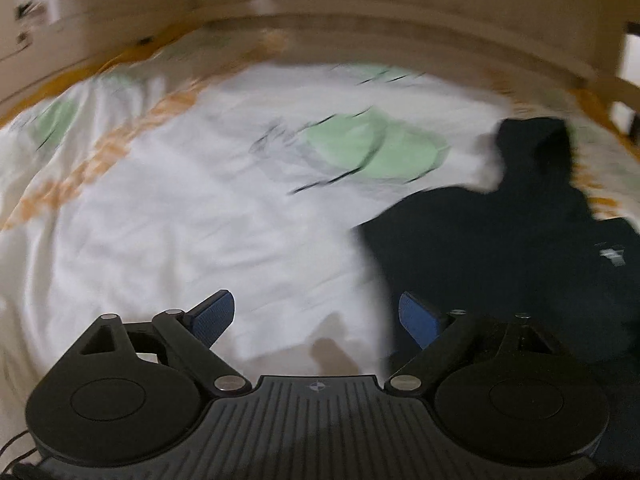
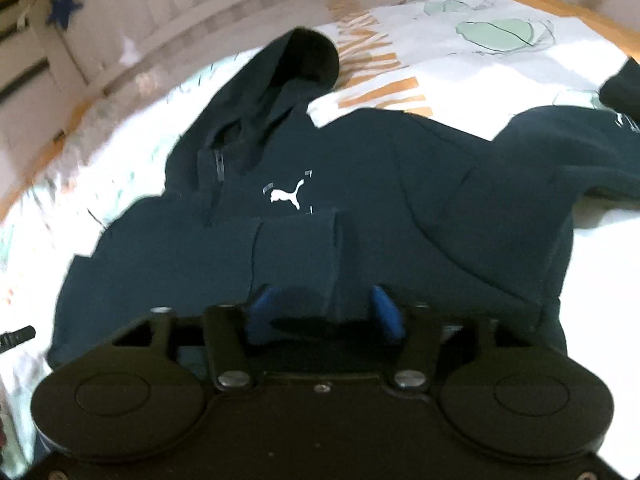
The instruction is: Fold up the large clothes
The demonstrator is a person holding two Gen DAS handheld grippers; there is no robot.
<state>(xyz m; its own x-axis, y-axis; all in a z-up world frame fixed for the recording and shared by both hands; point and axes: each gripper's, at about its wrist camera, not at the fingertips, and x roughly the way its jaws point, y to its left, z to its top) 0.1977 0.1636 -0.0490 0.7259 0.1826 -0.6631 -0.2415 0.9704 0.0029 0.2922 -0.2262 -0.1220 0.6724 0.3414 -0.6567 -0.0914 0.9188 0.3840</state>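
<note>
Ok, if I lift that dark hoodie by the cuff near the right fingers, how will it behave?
Probably floppy: the hoodie lies creased and folded over itself on the bedsheet. The folded sleeve cuff looks thick, so it should grip without slipping. The rest would likely drag and sag, as its hood sprawls far off.

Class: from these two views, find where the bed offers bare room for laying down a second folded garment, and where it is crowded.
Free: the white patterned bedsheet left of the dark navy hooded sweatshirt, bordered by the wooden bed rail. Crowded: the sweatshirt's side, where its hood lies close to the rail and a sleeve cuff lies folded across its body.
</note>
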